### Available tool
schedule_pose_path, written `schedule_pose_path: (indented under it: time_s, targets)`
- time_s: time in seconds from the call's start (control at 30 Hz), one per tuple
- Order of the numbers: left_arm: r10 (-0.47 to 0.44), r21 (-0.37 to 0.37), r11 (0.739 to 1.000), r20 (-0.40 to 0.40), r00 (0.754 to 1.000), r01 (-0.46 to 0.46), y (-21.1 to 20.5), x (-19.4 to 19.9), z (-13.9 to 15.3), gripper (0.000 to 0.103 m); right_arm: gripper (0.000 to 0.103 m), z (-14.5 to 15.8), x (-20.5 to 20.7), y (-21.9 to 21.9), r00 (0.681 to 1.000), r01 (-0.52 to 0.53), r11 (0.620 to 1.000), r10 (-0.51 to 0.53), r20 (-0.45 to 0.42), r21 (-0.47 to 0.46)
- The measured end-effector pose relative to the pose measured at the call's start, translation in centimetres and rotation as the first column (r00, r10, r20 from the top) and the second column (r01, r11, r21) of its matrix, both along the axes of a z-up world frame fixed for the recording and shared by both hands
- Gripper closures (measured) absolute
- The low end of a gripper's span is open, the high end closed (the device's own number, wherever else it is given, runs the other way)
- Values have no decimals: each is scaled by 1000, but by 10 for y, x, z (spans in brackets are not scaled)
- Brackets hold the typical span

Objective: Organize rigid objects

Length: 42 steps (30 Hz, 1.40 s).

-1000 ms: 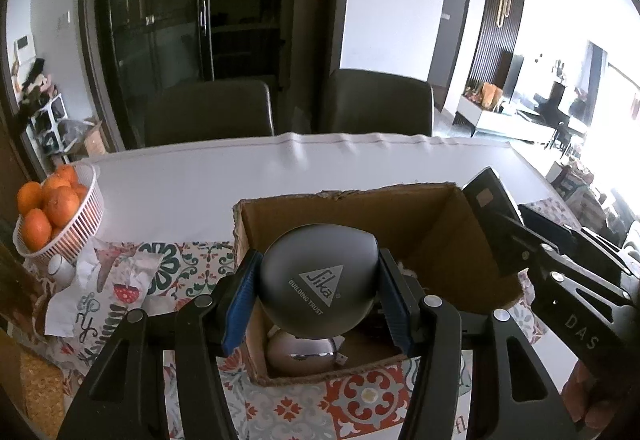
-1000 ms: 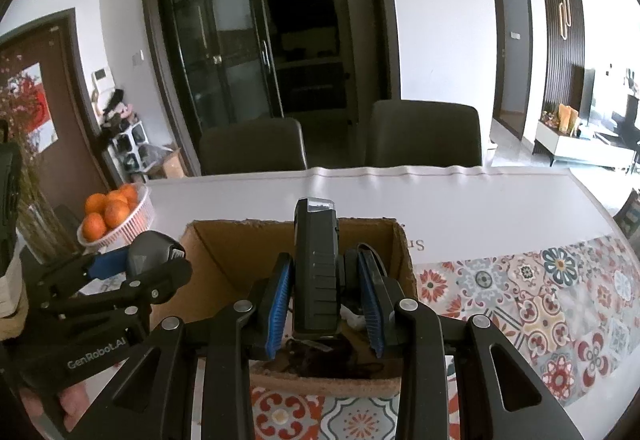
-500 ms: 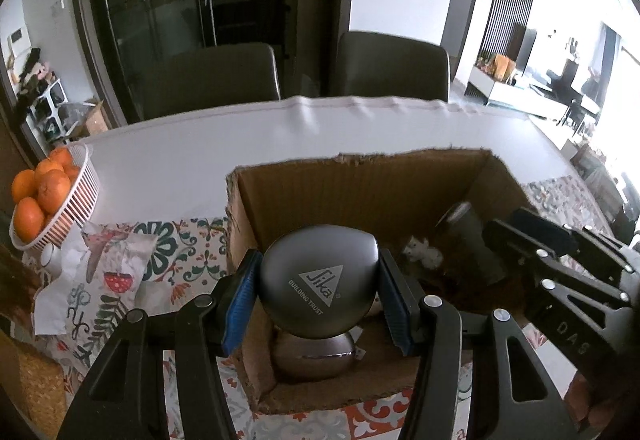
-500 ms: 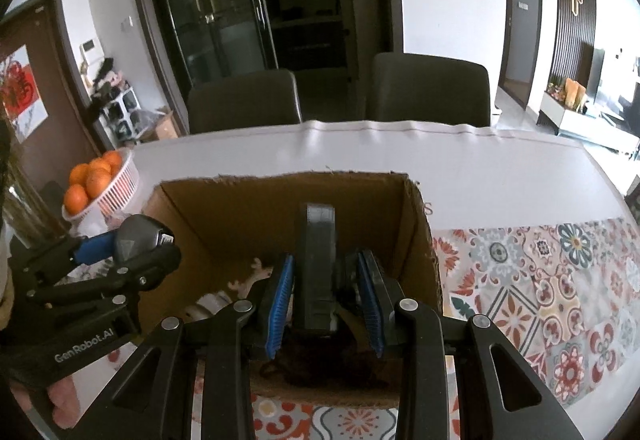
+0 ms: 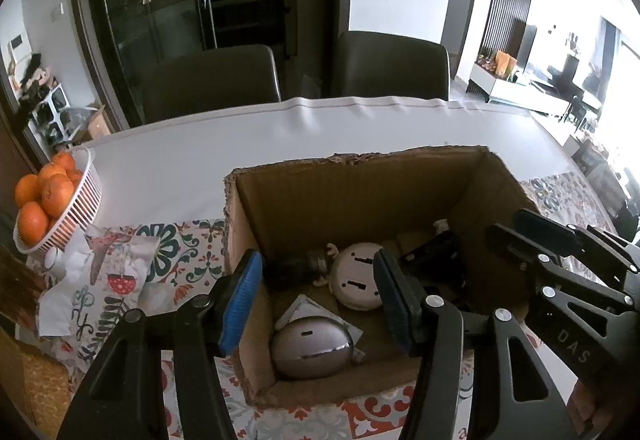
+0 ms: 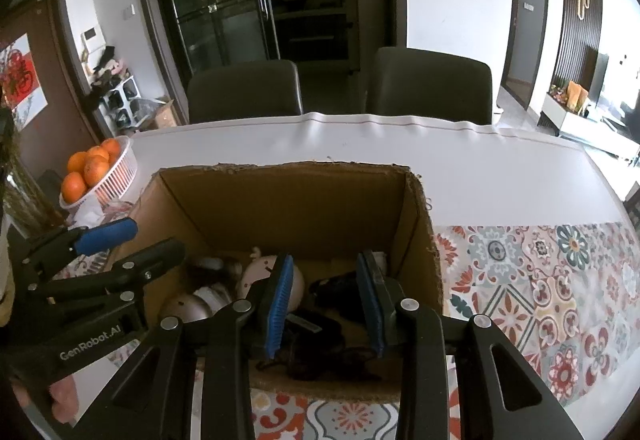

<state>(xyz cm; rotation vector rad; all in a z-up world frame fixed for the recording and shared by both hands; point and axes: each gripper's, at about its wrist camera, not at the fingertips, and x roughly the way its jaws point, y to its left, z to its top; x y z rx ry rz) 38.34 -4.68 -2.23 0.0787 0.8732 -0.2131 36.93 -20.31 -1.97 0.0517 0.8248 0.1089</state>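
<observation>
A: Left wrist view: where do the rigid things lie?
B: Inside the cardboard box (image 5: 344, 200), a grey rounded shell (image 5: 312, 350) beside a white disc (image 5: 358, 282).
A: Grippers?
B: Left gripper (image 5: 320, 300) and right gripper (image 6: 325, 304) both gape, empty, over the box.

An open cardboard box (image 5: 348, 200) on the table holds a grey rounded device (image 5: 312, 348) and a white round one (image 5: 358, 282).
</observation>
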Motion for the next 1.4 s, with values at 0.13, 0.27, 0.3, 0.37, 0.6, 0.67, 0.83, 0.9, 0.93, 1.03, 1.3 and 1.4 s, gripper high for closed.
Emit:
schedule_pose_path:
  time_s: [0.13, 0.27, 0.3, 0.37, 0.6, 0.67, 0.83, 0.9, 0.93, 1.03, 1.3, 1.4]
  targets:
    - [7, -6, 1000, 39, 999, -7, 1, -15, 11, 46, 68, 7, -11, -2, 1000, 16, 1000, -16, 16, -3]
    - [25, -3, 1000, 78, 997, -25, 3, -34, 24, 44, 68, 16, -28, -5, 998, 41, 999, -41, 45, -7]
    - [30, -2, 1000, 88, 996, -30, 4, -39, 27, 44, 68, 19, -33, -5, 997, 48, 999, -48, 55, -11]
    - [39, -8, 999, 105, 994, -38, 5, -51, 34, 43, 68, 26, -44, -6, 995, 63, 998, -62, 73, -13]
    - [47, -46, 998, 147, 988, -40, 12, -90, 54, 39, 68, 46, -84, -6, 988, 82, 997, -83, 132, 12]
    - [59, -53, 997, 167, 984, -50, 14, -104, 59, 36, 68, 51, -96, -5, 985, 90, 996, -90, 146, 11]
    - [72, -52, 997, 198, 978, -63, 20, -134, 70, 34, 68, 64, -129, 1, 978, 95, 995, -94, 186, 4]
    - [75, -34, 997, 228, 971, -69, 20, -147, 75, 26, 68, 68, -143, 3, 973, 99, 995, -98, 208, 4]
    - [76, -29, 997, 240, 968, -72, 21, -152, 77, 25, 67, 71, -149, 4, 972, 99, 995, -96, 215, -1]
    - [73, -22, 997, 273, 959, -70, 24, -172, 83, 18, 65, 75, -167, 5, 968, 103, 995, -102, 231, 8]
    - [89, -5, 996, 364, 927, -93, 30, -215, 91, 0, 40, 81, -209, 9, 948, 136, 991, -127, 293, -9]
    - [106, -1, 993, 394, 913, -115, 32, -228, 91, 0, 31, 84, -221, 10, 938, 154, 988, -138, 319, -23]
